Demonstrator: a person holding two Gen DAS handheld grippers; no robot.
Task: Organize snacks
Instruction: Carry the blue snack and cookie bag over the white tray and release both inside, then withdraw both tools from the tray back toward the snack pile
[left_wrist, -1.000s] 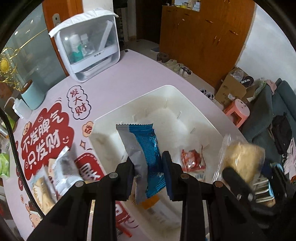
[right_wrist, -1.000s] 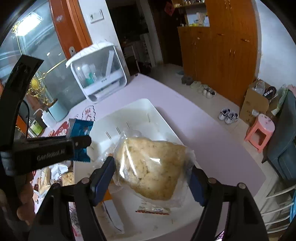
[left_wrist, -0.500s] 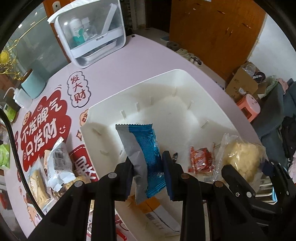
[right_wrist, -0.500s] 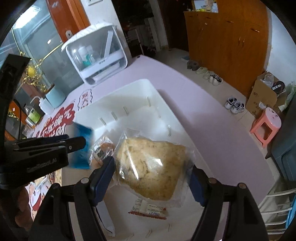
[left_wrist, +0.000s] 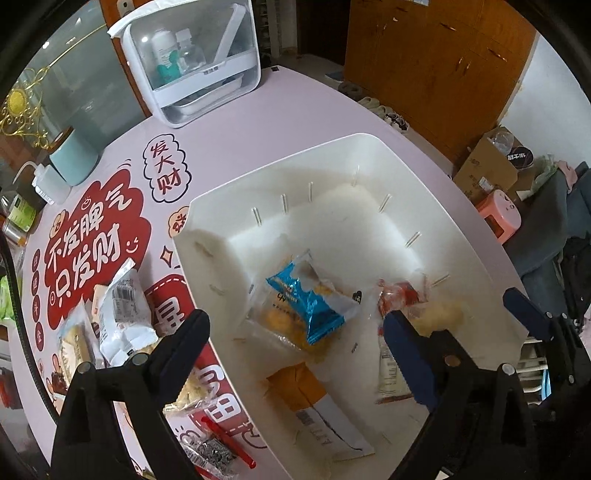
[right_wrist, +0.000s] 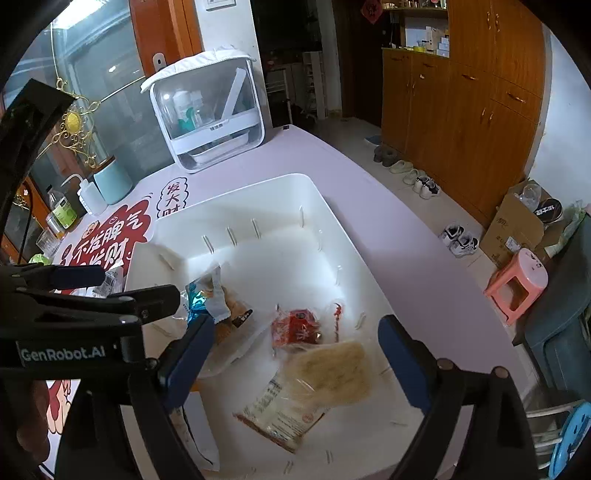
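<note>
Both hand-held grippers, left and right, have just released, jaws spreading, dropping blue packet and cracker bag into bin at twelve o'clock.

My black left claw carries deep blue pads, same as my right one. Below sits a plain white plastic bin. In it: a bright blue-and-silver foil packet showing yellow, a small red wrapper, a clear bag of pale yellow crumbly snack. Pale pink tablecloth, red cloud shapes with white characters.
</note>
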